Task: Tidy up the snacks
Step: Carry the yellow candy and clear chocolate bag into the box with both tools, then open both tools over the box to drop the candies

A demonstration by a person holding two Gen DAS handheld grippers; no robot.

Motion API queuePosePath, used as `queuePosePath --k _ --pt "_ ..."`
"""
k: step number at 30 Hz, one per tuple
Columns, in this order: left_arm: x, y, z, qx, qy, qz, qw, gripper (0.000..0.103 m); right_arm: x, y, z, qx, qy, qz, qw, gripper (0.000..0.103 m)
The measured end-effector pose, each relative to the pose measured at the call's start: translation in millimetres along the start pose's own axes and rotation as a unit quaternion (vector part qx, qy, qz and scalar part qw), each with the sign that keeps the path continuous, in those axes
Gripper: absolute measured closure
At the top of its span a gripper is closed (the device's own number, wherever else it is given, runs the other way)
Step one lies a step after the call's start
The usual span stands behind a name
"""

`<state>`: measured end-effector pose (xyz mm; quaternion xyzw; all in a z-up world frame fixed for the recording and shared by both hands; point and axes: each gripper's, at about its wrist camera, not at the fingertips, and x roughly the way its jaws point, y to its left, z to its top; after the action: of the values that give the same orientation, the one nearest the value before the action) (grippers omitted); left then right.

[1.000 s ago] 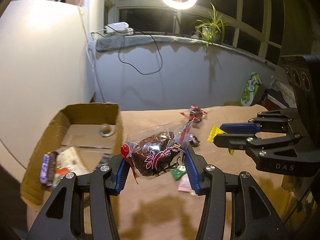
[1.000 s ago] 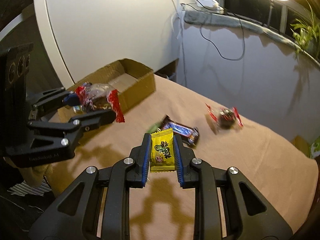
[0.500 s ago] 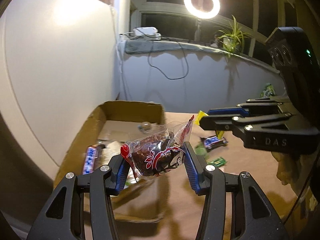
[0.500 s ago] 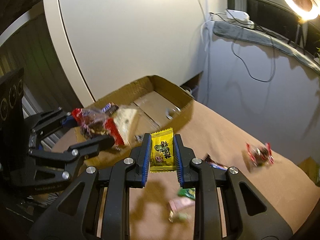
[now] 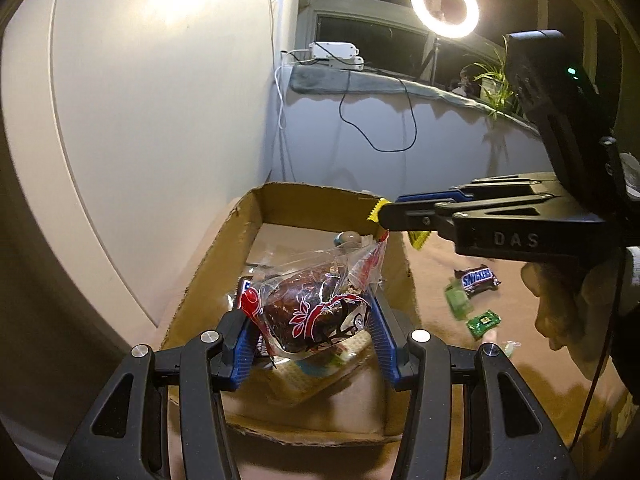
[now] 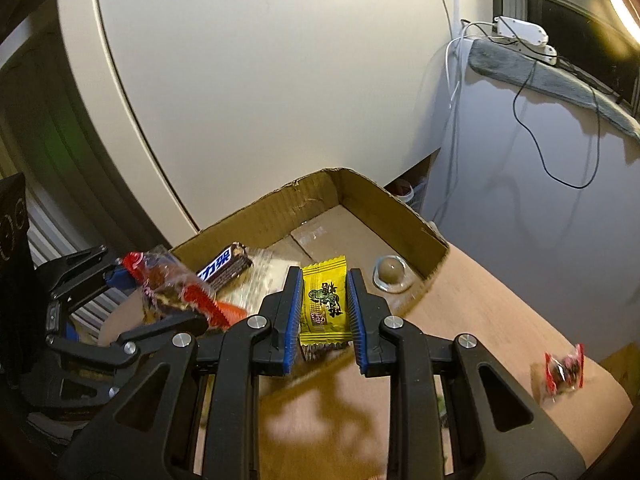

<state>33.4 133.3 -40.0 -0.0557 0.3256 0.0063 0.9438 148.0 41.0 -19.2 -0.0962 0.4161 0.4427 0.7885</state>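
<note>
Two tools held over the cardboard box (image 5: 224, 248), each loaded. Left tool (image 5: 312, 334) clamped on a clear-wrapped dark cake (image 5: 316, 308), hanging above the box's near end. Box floor: chocolate bar (image 6: 224, 270), round jelly cup (image 6: 390, 274) at far right corner. Right tool (image 6: 324, 312) clamped on a yellow sachet (image 6: 324, 304), above the box's right wall. Further right on the worktop (image 5: 440, 288): Snickers bar (image 5: 478, 278), green packets (image 5: 484, 322).
</note>
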Motion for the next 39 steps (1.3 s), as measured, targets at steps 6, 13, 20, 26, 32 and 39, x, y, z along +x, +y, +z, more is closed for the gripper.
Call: queuePosePath --k 6,13,20,26,32,39 --pt "6.9 0.8 2.1 -0.002 0.007 0.001 1.0 0.054 21.7 -1.1 6.0 -0.001 0.009 0.007 1.0 0.08" --pt "8.9 3.4 3.8 -0.004 0.011 0.005 0.9999 0.053 31.6 -3.3 8.8 0.0 0.014 0.017 1.0 0.08" --pt "9.4 5.3 4.1 -0.004 0.012 0.011 0.9999 0.051 35.3 -3.4 11.9 0.0 0.014 0.021 1.0 0.08" --pt "9.3 4.4 3.5 -0.001 0.012 0.012 0.9999 0.049 34.3 -2.8 11.9 -0.001 0.011 0.02 1.0 0.079" --pt "8.0 4.3 4.2 0.001 0.008 0.015 0.9999 0.042 31.8 -0.3 12.8 -0.005 0.003 0.017 1.0 0.044" --pt "5.7 3.3 4.5 0.004 0.005 0.022 0.9997 0.026 26.6 3.4 16.7 -0.008 -0.009 -0.001 1.0 0.015"
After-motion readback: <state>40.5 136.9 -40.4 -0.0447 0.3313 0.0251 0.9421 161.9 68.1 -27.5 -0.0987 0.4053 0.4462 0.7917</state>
